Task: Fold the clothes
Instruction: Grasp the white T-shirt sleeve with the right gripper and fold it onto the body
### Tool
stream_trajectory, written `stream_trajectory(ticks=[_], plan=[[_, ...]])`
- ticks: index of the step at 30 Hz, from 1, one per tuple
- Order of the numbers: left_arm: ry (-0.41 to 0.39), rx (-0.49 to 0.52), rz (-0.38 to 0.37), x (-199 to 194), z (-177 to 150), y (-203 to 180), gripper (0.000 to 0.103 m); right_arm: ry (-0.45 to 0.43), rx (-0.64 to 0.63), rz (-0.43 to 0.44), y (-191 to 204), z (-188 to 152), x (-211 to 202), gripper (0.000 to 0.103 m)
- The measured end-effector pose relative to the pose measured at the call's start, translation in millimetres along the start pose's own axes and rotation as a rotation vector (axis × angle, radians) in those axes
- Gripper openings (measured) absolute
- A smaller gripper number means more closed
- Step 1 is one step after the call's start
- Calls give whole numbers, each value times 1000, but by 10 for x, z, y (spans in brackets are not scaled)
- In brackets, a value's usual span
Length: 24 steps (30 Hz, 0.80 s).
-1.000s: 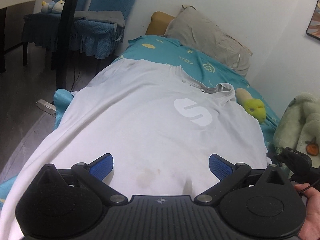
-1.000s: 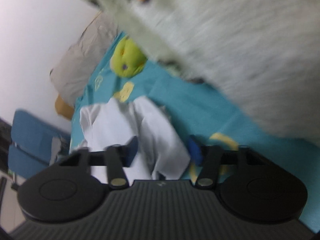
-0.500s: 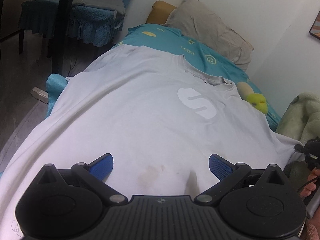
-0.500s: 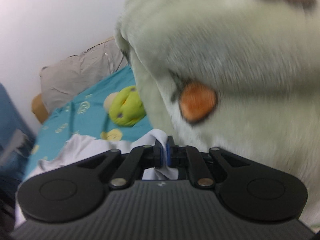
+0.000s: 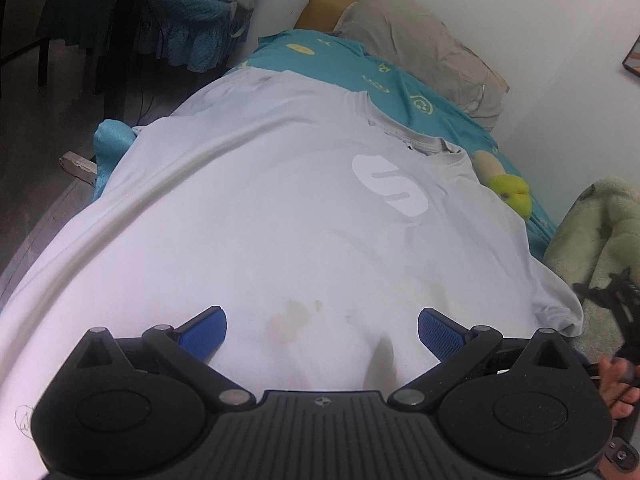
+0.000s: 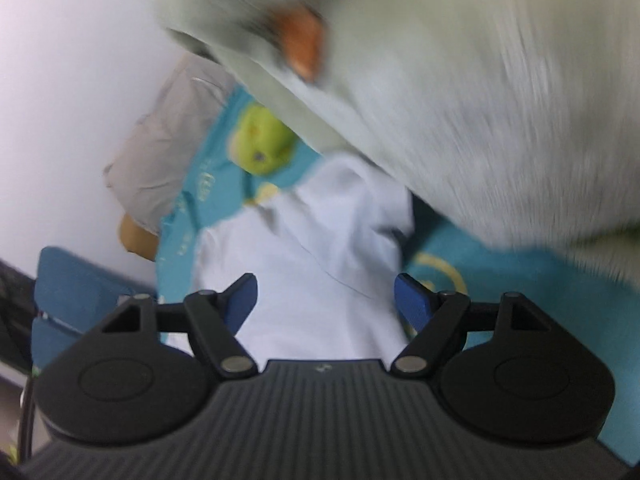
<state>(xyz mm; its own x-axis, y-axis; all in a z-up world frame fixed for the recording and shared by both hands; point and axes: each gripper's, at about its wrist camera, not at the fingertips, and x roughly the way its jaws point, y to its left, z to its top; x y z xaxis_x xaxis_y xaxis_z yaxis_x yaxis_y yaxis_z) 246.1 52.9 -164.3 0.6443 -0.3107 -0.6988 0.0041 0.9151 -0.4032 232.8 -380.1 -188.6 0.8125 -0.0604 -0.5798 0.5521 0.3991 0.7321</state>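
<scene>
A white T-shirt (image 5: 288,216) with a white S logo lies spread flat on the teal bed sheet (image 5: 360,68), collar toward the pillow. My left gripper (image 5: 320,330) is open and empty, low over the shirt's hem area. My right gripper (image 6: 325,300) is open and empty over the shirt's right sleeve (image 6: 320,248), which lies next to a pale green fuzzy blanket (image 6: 460,92). The right gripper's black frame (image 5: 616,300) shows at the right edge of the left wrist view. The right wrist view is blurred.
A grey pillow (image 5: 420,44) and an orange cushion (image 5: 324,4) lie at the head of the bed. A yellow-green plush toy (image 5: 512,192) lies by the shirt's right shoulder. The fuzzy blanket (image 5: 600,232) is piled on the right. A blue-covered chair (image 5: 160,16) stands at far left.
My right gripper was shut on the shirt's right sleeve half a second ago; now it has opened and let it go. The sleeve lies pulled out flat. The left gripper stays open.
</scene>
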Motion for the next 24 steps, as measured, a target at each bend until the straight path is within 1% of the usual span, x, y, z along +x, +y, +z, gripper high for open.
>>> stream_trajectory(ticks=[2, 3, 5, 6, 7, 9, 10, 13, 14, 15, 16, 17, 18, 19, 20, 21, 24], plan=[[-1, 6, 3, 10, 1, -7, 103, 4, 27, -21, -85, -13, 190, 78], [-3, 4, 0, 15, 5, -3, 103, -9, 12, -28, -105, -3, 270, 78], [-5, -3, -8, 27, 15, 7, 103, -85, -69, -26, -59, 37, 374, 77], [-7, -7, -12, 33, 20, 12, 103, -120, -97, -37, -35, 54, 436, 78], [-8, -10, -16, 39, 25, 17, 103, -133, -101, -39, -24, 76, 514, 78], [-12, -11, -23, 59, 42, 22, 103, -133, -86, -9, -12, 110, 701, 78], [-14, -12, -25, 81, 56, 27, 103, -143, -105, 0, 24, 118, 766, 78], [-18, -23, -37, 156, 94, 59, 103, -151, -186, -14, 194, 156, 954, 78], [-23, -22, -43, 174, 104, 64, 103, -147, -208, -9, 248, 165, 1010, 76], [-29, -19, -47, 188, 113, 64, 103, -138, -227, -6, 303, 175, 1067, 70], [-35, -15, -52, 202, 122, 63, 103, -113, -242, -8, 368, 189, 1127, 55], [-38, -11, -54, 214, 130, 58, 103, -88, -263, -19, 452, 203, 1182, 30], [-40, -6, -55, 219, 134, 50, 103, -74, -298, -28, 545, 210, 1203, 18], [-42, -1, -56, 221, 135, 43, 103, -81, -343, -38, 643, 205, 1185, 14], [-43, 5, -58, 218, 136, 35, 103, -108, -392, -43, 740, 201, 1124, 12], [-43, 7, -60, 210, 136, 32, 103, -137, -436, -51, 833, 208, 1069, 12], [-44, 6, -65, 175, 146, 30, 103, -249, -517, -114, 1063, 333, 963, 11]])
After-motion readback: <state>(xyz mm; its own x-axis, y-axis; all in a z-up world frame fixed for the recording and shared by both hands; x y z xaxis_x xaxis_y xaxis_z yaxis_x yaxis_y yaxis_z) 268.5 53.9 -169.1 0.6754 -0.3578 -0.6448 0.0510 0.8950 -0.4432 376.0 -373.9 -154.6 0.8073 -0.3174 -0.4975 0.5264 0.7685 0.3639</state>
